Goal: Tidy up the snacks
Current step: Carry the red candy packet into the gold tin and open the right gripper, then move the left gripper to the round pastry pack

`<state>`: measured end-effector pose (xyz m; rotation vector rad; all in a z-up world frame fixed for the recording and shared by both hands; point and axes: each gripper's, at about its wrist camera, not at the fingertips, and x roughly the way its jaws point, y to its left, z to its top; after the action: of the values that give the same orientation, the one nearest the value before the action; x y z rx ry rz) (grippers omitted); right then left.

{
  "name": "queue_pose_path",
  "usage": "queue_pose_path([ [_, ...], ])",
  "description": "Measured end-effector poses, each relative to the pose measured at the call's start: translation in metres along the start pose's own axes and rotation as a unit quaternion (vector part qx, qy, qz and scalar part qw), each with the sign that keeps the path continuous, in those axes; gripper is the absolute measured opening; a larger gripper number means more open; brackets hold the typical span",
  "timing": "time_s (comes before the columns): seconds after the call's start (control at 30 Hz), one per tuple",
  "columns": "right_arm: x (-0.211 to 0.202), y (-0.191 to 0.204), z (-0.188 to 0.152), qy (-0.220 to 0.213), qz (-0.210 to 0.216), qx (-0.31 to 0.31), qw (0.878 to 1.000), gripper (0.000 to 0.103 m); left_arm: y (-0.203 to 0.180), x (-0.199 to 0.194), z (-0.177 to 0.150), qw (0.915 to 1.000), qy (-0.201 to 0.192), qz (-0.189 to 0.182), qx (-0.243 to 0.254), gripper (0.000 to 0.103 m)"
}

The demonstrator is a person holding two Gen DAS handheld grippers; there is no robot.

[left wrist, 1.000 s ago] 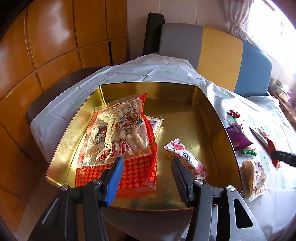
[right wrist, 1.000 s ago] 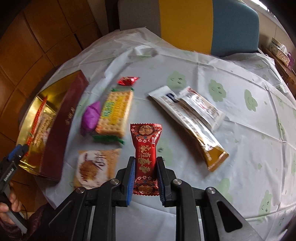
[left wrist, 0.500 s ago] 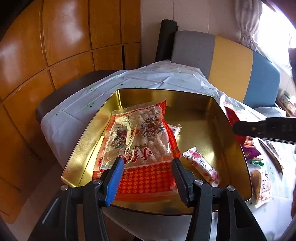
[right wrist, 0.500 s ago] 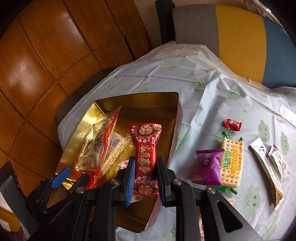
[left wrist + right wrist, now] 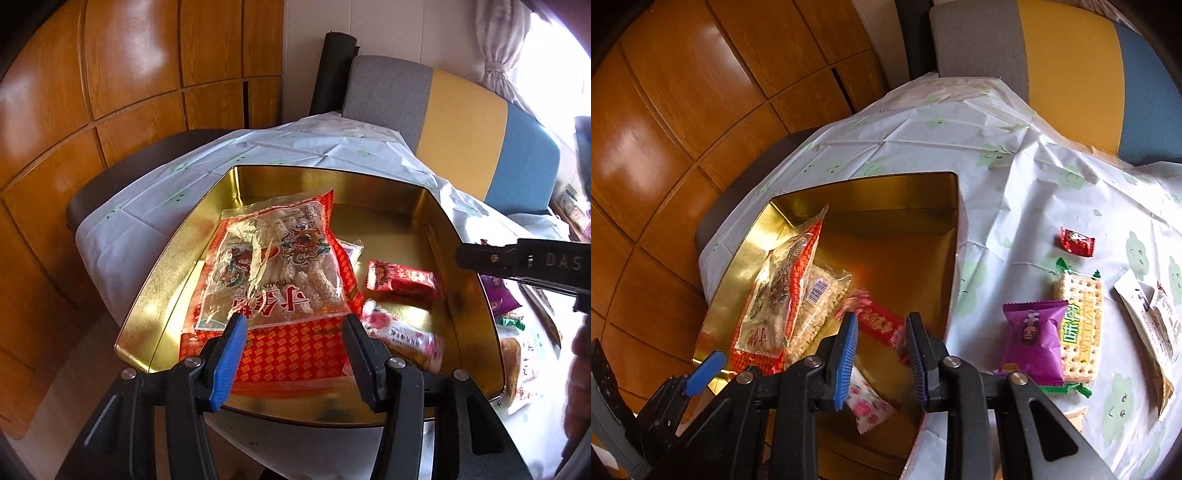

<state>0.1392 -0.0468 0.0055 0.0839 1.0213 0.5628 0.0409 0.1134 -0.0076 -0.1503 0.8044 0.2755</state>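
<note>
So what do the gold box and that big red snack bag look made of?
Gold box: looks like thin sheet metal, polished gold finish; its walls mirror the contents and show glare.
Big red snack bag: probably thin plastic film, glossy, with a clear crinkled window showing pale pieces inside.

Gold tin (image 5: 923,192): open top, walls all round. Ahead-left of the right gripper (image 5: 881,345), a big red-and-clear snack bag (image 5: 779,295) fills the tin's left half. Directly ahead and below, a small red packet (image 5: 877,321) lies blurred, clear of the opening jaws. Just under the fingers (image 5: 846,354), a pink floral packet (image 5: 868,404). Bare floor lies ahead toward the far wall. Left gripper (image 5: 291,347) hovers empty at the near rim. Right of the tool, scattered packets on the tablecloth (image 5: 1015,192); bare cloth beyond.
</note>
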Motion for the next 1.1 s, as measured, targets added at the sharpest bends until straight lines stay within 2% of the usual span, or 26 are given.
queue_pose_path([
  [0.23, -0.022, -0.018, -0.009, -0.015, -0.006, 0.009, 1.000, 0.028, -0.004, -0.002, -0.001, 1.0000, 0.001, -0.004, 0.007, 0.055],
  [0.27, -0.025, -0.021, -0.011, -0.016, -0.011, 0.009, 1.000, 0.031, -0.004, -0.002, -0.001, 1.0000, 0.001, -0.004, 0.008, 0.055],
  [0.37, -0.036, -0.036, -0.018, -0.018, -0.026, 0.012, 0.999, 0.031, -0.006, -0.003, -0.001, 0.9999, 0.001, -0.010, 0.012, 0.062],
  [0.67, -0.076, -0.109, -0.042, -0.005, -0.098, 0.049, 0.994, 0.034, -0.023, -0.012, 0.005, 0.9990, -0.003, -0.030, 0.032, 0.062],
  [0.8, -0.095, -0.147, -0.053, 0.009, -0.138, 0.057, 0.989, 0.034, -0.041, -0.022, 0.012, 0.9971, -0.009, -0.057, 0.050, 0.062],
  [0.9, -0.109, -0.171, -0.063, 0.021, -0.158, 0.055, 0.986, 0.039, -0.066, -0.032, 0.016, 0.9921, -0.014, -0.094, 0.082, 0.062],
  [0.97, -0.115, -0.189, -0.071, 0.030, -0.171, 0.055, 0.983, 0.039, -0.089, -0.036, 0.018, 0.9849, -0.001, -0.136, 0.108, 0.062],
  [1.0, -0.116, -0.198, -0.074, 0.034, -0.179, 0.057, 0.982, 0.039, -0.101, -0.036, 0.018, 0.9808, 0.009, -0.153, 0.120, 0.068],
  [1.03, -0.118, -0.207, -0.077, 0.037, -0.187, 0.063, 0.980, 0.039, -0.115, -0.036, 0.017, 0.9762, 0.022, -0.169, 0.134, 0.078],
  [1.1, -0.121, -0.227, -0.082, 0.034, -0.193, 0.091, 0.976, 0.039, -0.140, -0.035, 0.014, 0.9687, 0.043, -0.190, 0.154, 0.082],
])
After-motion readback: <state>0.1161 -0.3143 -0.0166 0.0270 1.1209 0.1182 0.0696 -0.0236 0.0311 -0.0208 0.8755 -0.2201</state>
